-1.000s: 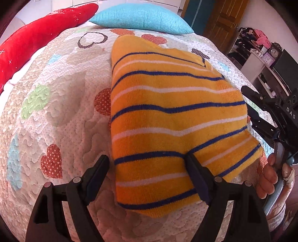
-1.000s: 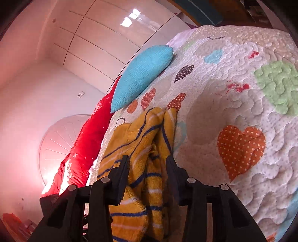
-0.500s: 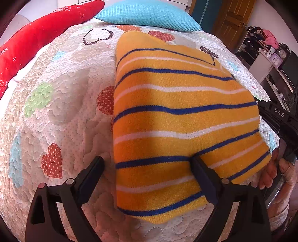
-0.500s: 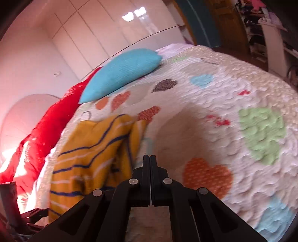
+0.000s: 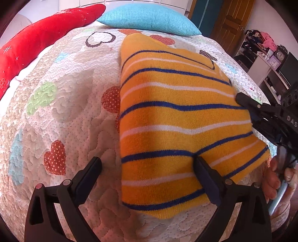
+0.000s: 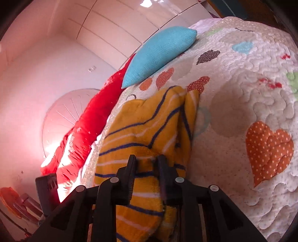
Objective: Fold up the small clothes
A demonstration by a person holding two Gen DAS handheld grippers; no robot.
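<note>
Striped orange garment on the bed, one hand-held gripper spread over it, the other nipping its edge.

The folded orange garment (image 5: 173, 119), striped blue and white, lies flat on the heart-patterned quilt (image 5: 61, 104) of the bed, filling the centre and right of the left wrist frame. The left hand-held gripper (image 5: 147, 167) stands wide apart at the bottom of that frame: its right finger rests on the garment's lower edge, its left finger over bare quilt, nothing pinched. The right hand-held gripper (image 6: 146, 162) comes in at the garment's right edge; in its own frame, at bottom centre, a raised fold of the garment sits between its narrow jaws, which are opening, the pads seemingly touching the cloth. A turquoise pillow (image 5: 149, 16) and a red cushion (image 5: 42, 35) lie along the top of the frame, beyond the garment.
</note>
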